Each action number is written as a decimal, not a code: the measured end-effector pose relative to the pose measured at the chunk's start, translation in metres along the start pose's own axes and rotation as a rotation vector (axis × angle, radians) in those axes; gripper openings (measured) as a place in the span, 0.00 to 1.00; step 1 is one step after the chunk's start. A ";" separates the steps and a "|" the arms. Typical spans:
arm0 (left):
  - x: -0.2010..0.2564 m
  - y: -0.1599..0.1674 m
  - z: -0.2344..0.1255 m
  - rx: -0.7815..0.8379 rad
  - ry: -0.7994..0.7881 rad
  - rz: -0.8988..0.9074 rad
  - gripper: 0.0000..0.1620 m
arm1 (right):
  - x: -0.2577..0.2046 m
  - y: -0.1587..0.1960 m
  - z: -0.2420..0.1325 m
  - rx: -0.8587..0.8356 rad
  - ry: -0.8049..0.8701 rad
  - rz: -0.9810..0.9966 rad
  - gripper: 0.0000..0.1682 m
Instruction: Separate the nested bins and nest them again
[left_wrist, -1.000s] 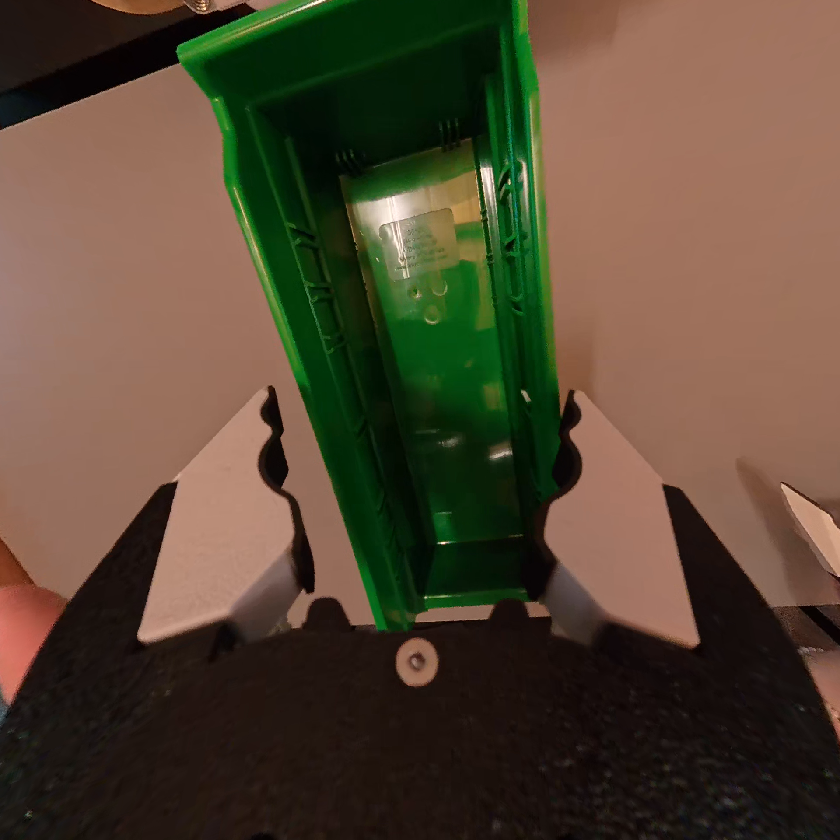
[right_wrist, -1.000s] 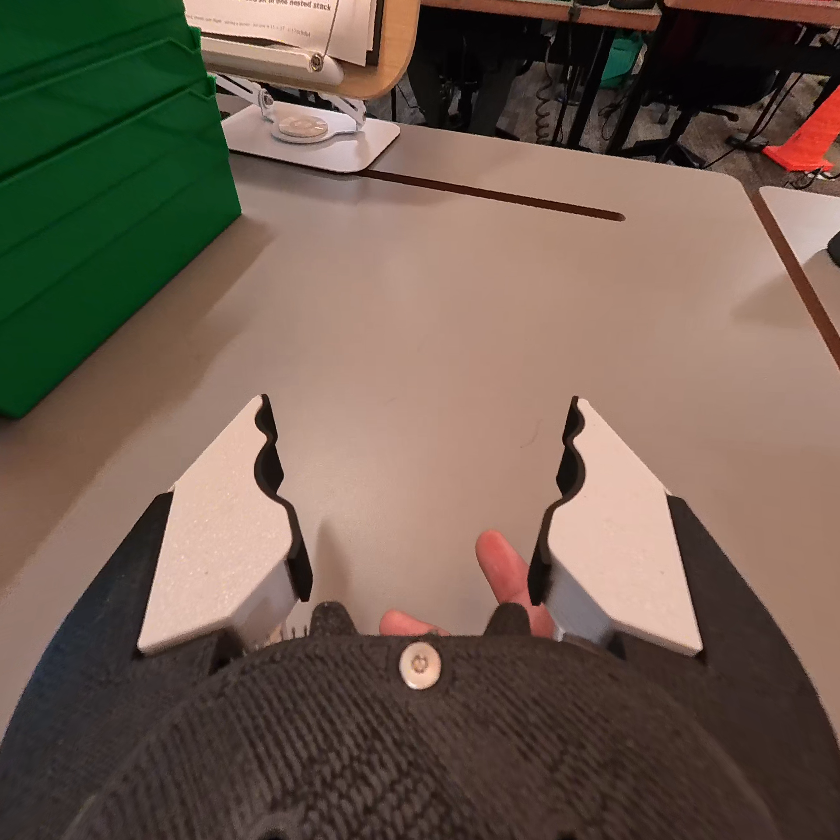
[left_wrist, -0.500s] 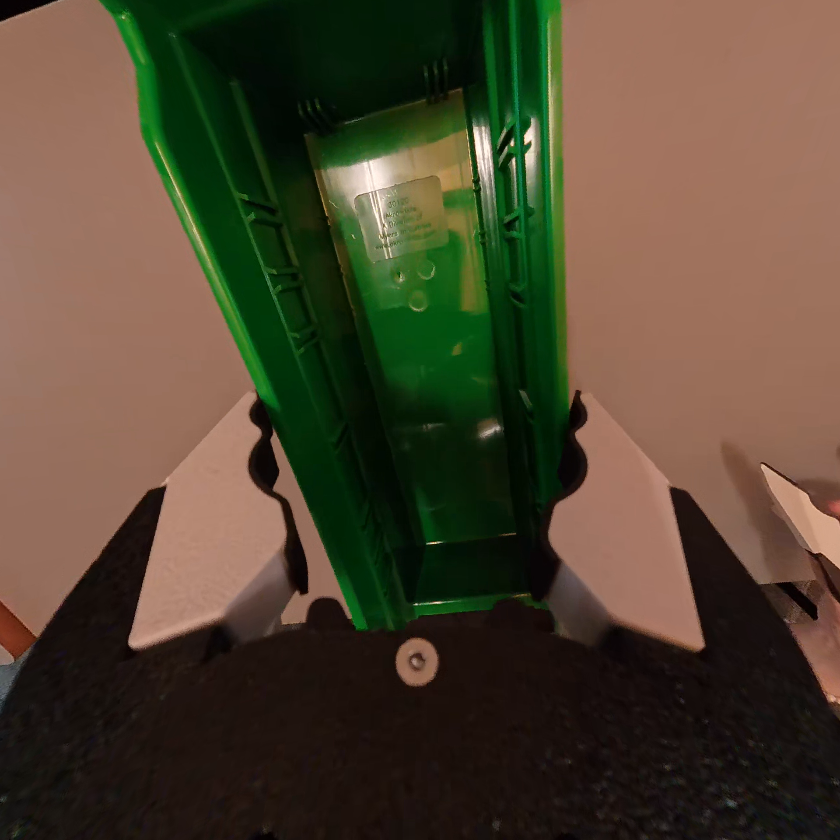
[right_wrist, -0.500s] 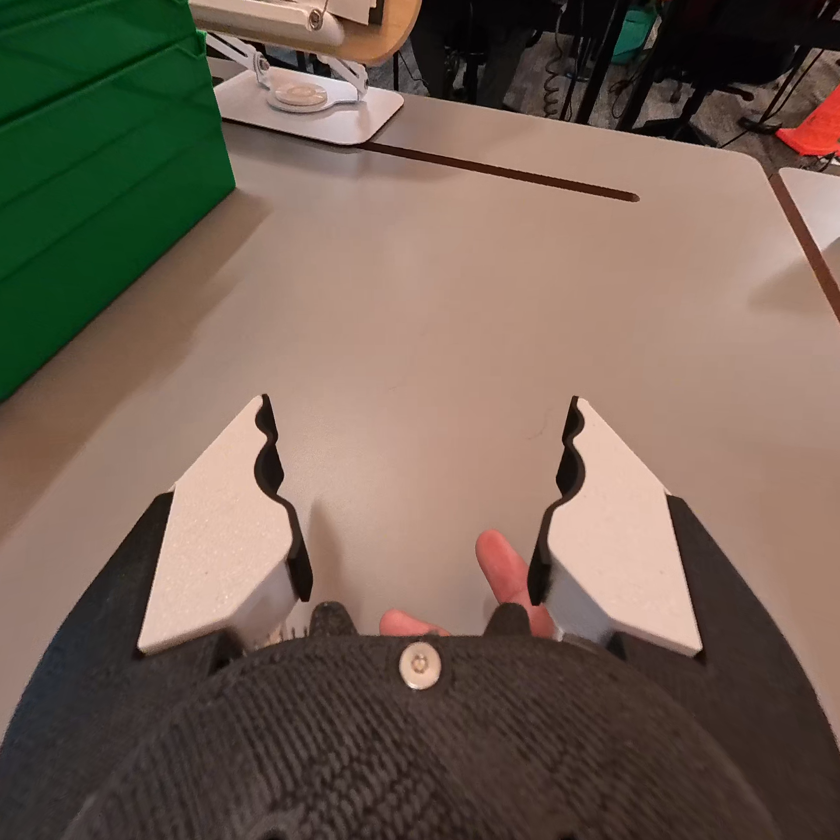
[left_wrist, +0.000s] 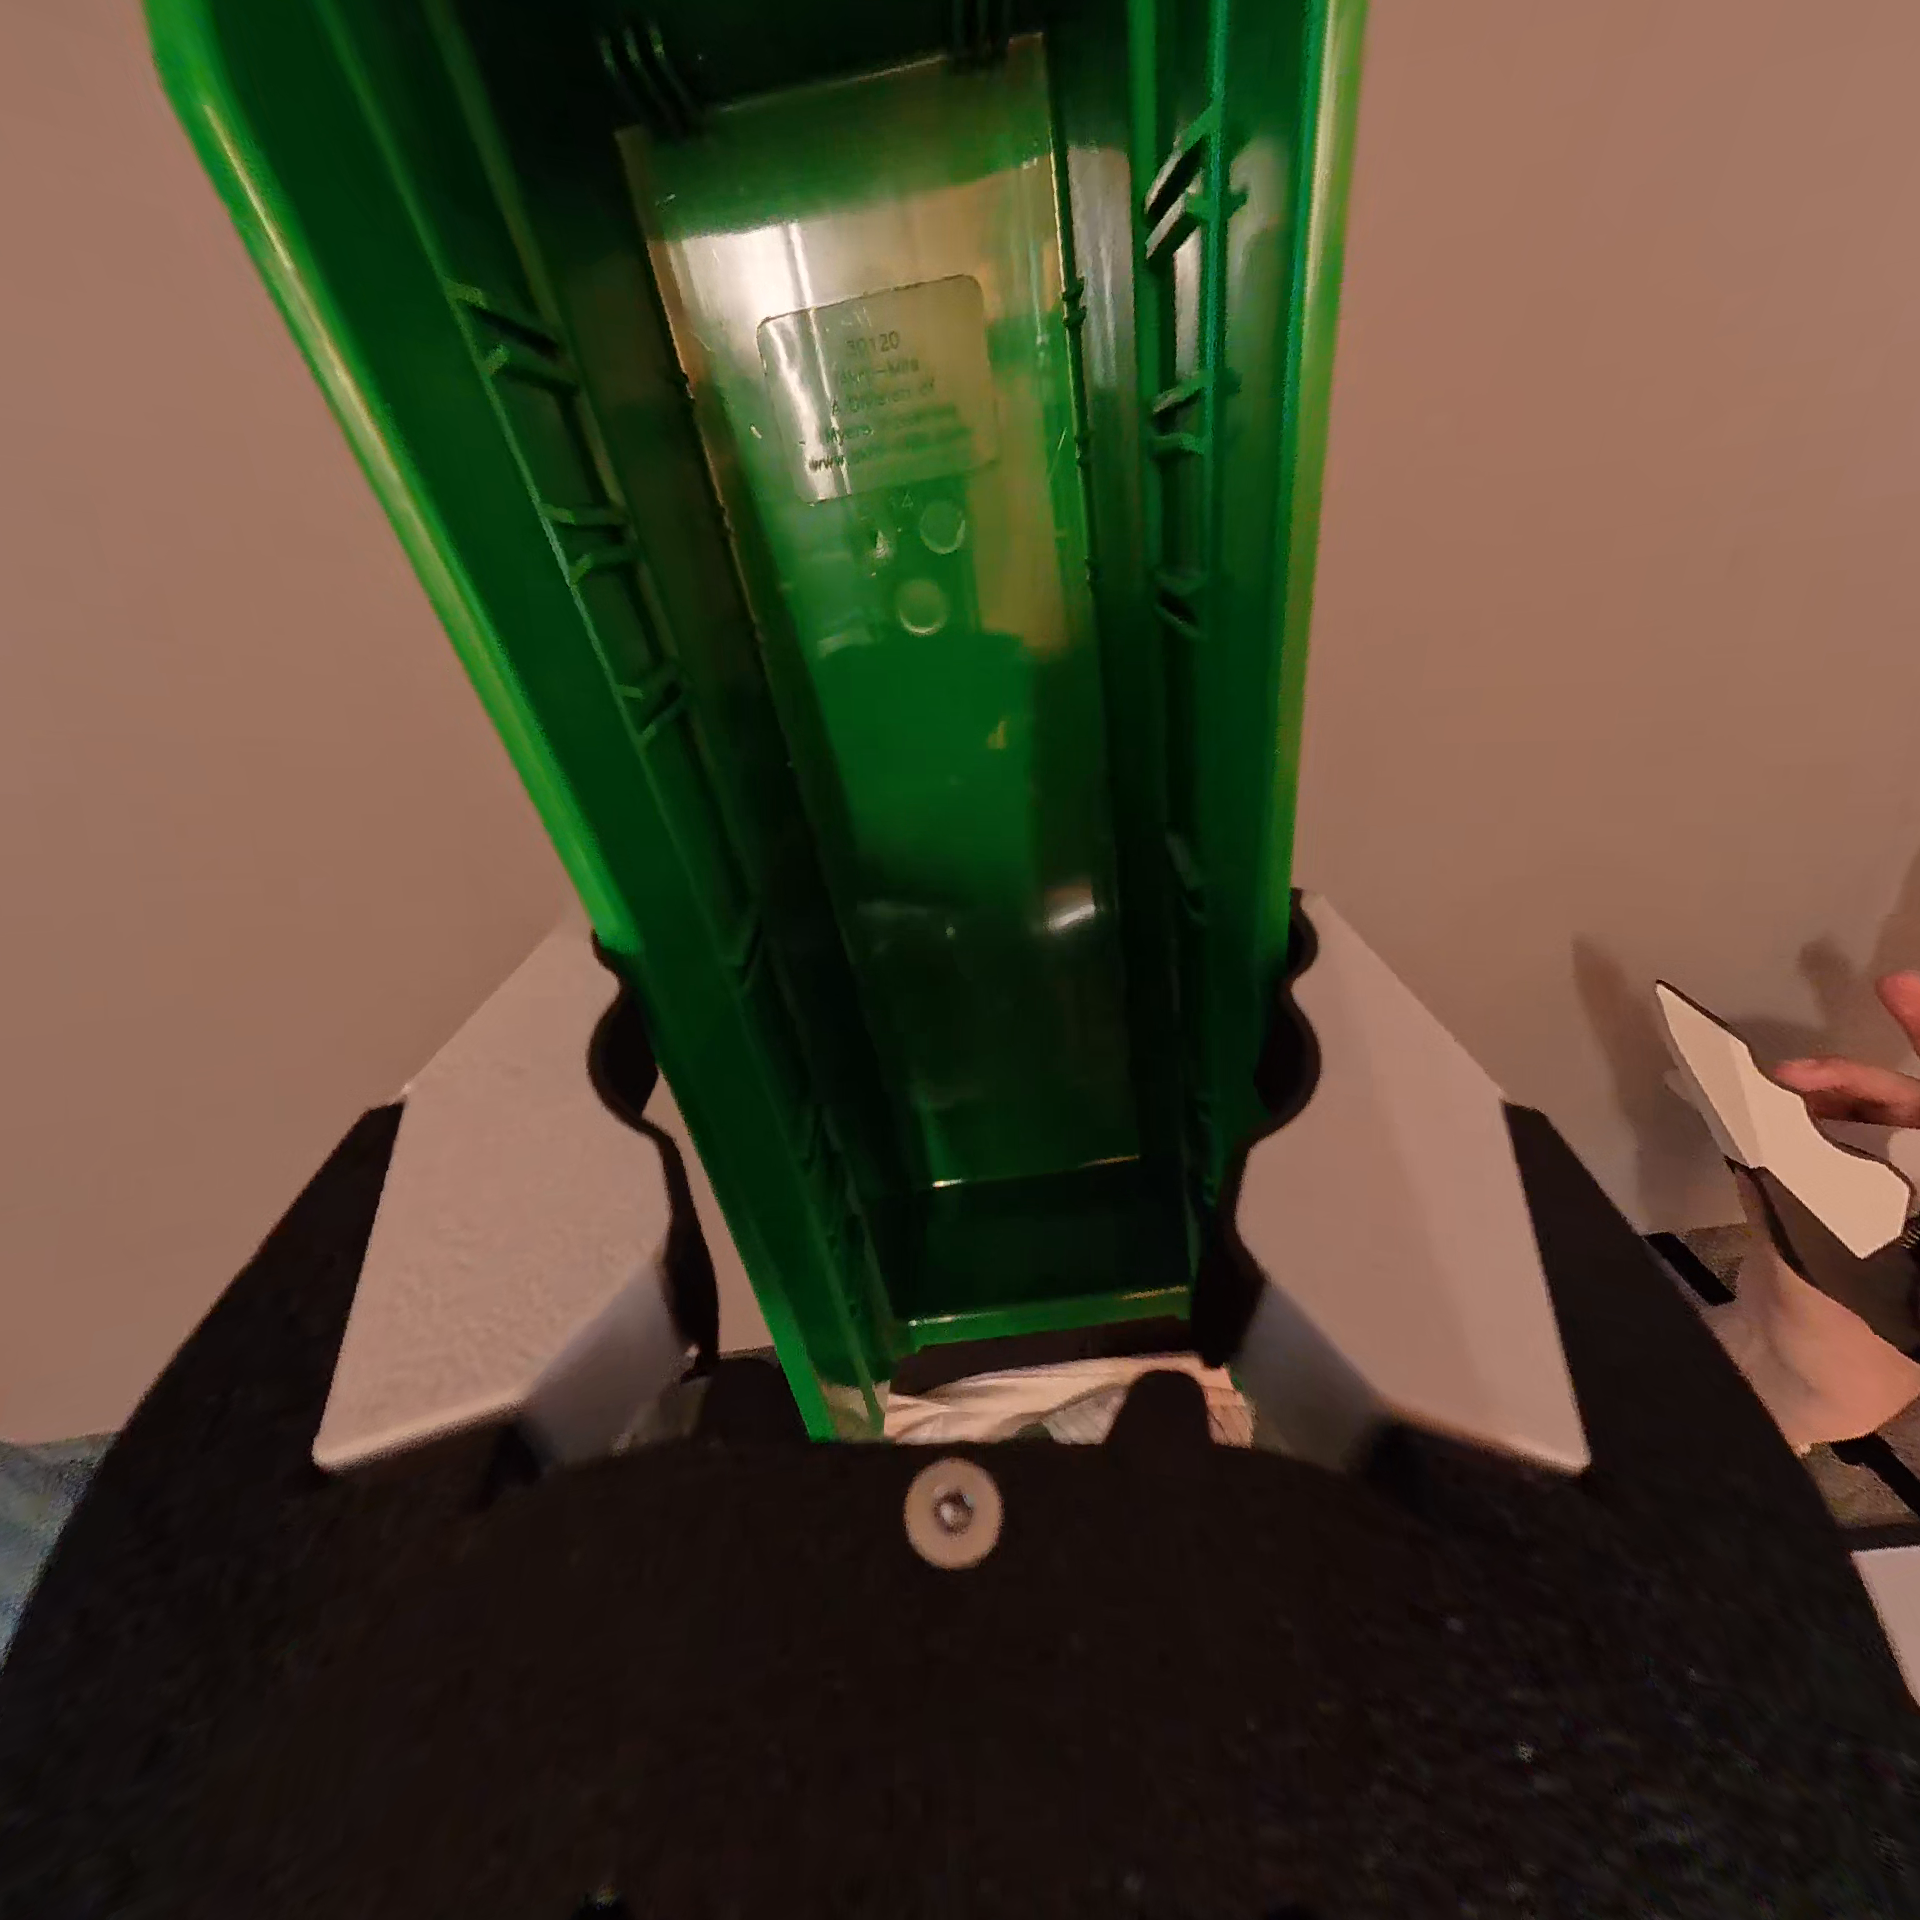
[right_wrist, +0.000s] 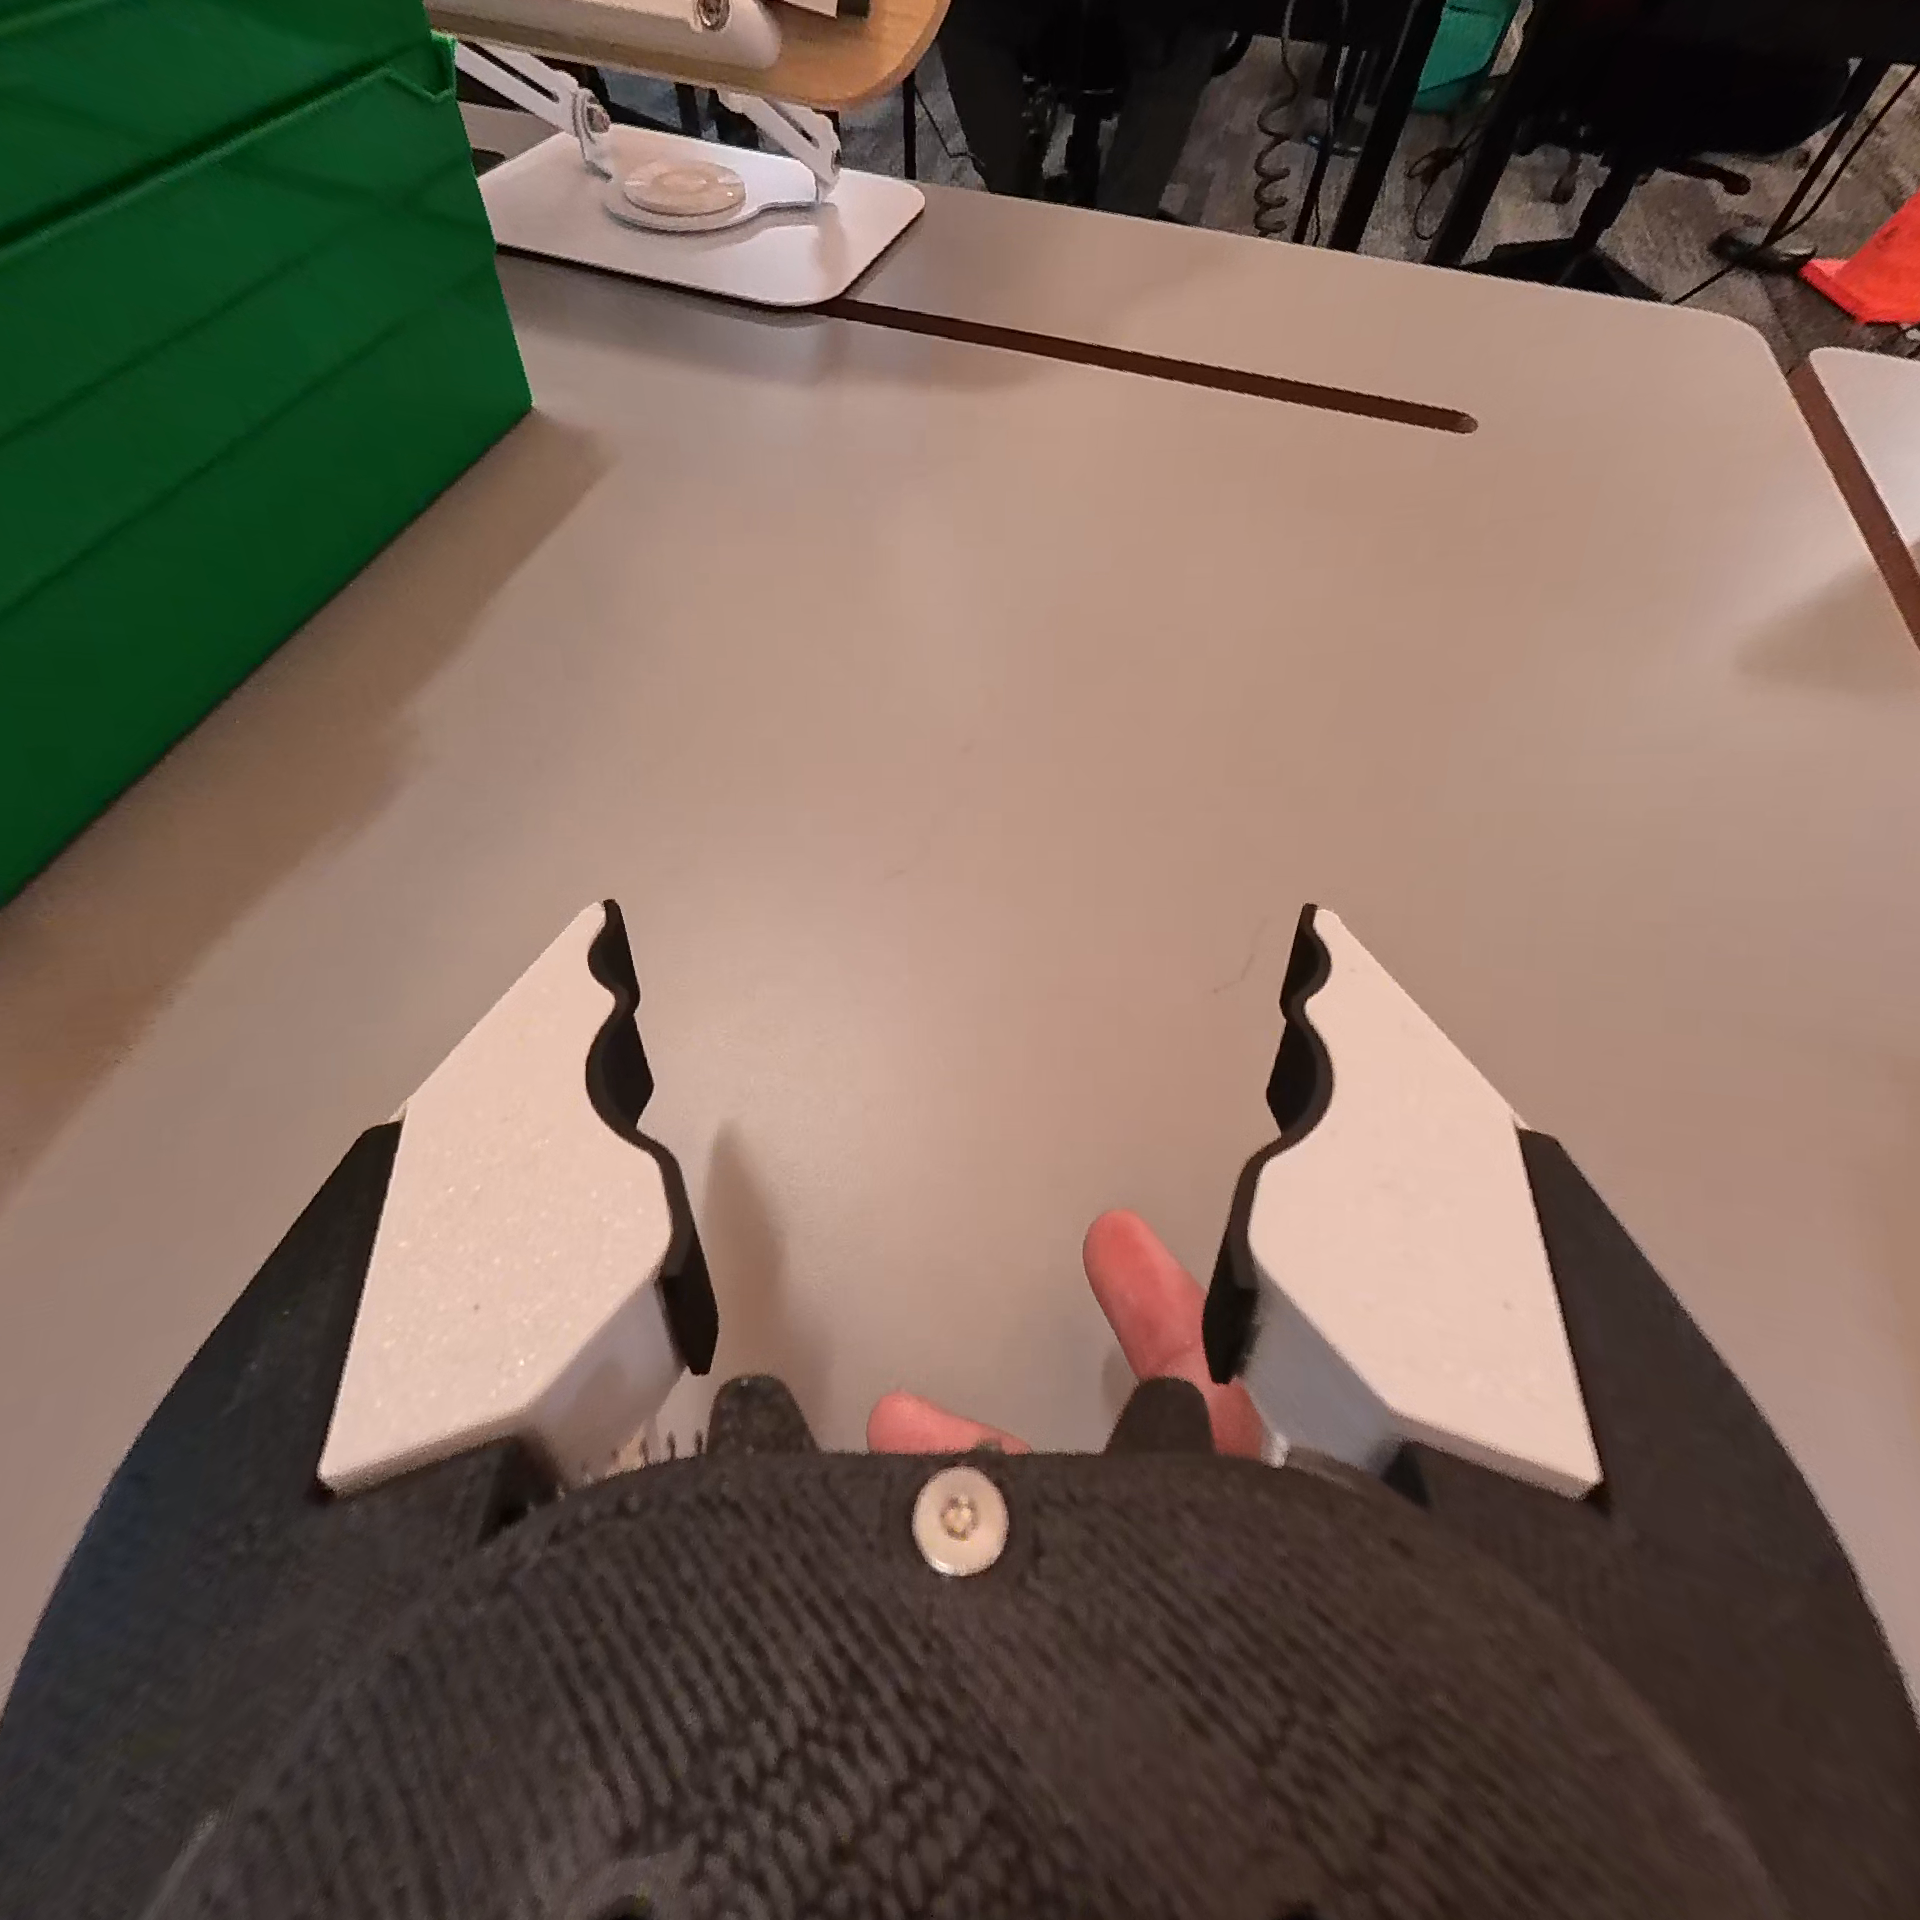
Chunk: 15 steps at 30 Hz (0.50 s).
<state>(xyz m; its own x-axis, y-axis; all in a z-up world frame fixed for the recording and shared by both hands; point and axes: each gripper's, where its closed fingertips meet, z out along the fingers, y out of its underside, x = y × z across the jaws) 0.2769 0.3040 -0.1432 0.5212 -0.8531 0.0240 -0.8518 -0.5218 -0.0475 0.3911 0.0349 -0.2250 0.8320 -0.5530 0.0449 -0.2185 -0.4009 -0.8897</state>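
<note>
In the left wrist view I look down into a long green bin (left_wrist: 935, 727) standing on the tan table (left_wrist: 260, 623). My left gripper (left_wrist: 951, 925) is open and straddles the bin's near end, with both fingers beside its outer side walls. In the right wrist view a stack of nested green bins (right_wrist: 208, 416) stands at the far left, cut off by the frame edge. My right gripper (right_wrist: 956, 914) is open and empty above the bare table (right_wrist: 1039, 675), to the right of the stack. One white finger of the right gripper (left_wrist: 1049, 1122) shows at the right edge of the left wrist view.
A white stand with a flat base (right_wrist: 707, 218) sits at the table's back, next to the stack. A dark slot (right_wrist: 1143, 364) runs across the far tabletop. A second table (right_wrist: 1870, 436) is at the right, with chairs and an orange cone (right_wrist: 1870, 281) behind.
My left gripper has moved forward along the green bin, so its side walls now lie between the fingers. My right gripper has drifted slightly right, away from the stack. Both stayed open.
</note>
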 end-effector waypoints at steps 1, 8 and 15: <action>0.000 0.001 -0.001 -0.008 -0.007 -0.004 0.71 | 0.000 0.000 0.000 0.001 0.000 -0.001 0.73; 0.000 0.004 -0.005 -0.058 -0.039 -0.021 0.65 | 0.002 0.000 -0.001 0.001 -0.003 0.001 0.73; 0.001 0.007 -0.008 -0.113 -0.048 -0.019 0.64 | 0.007 0.001 -0.002 -0.003 0.003 0.010 0.72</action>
<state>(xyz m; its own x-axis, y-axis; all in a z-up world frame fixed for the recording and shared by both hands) 0.2714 0.2995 -0.1359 0.5374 -0.8430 -0.0239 -0.8406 -0.5377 0.0654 0.3958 0.0290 -0.2249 0.8283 -0.5591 0.0370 -0.2283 -0.3970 -0.8890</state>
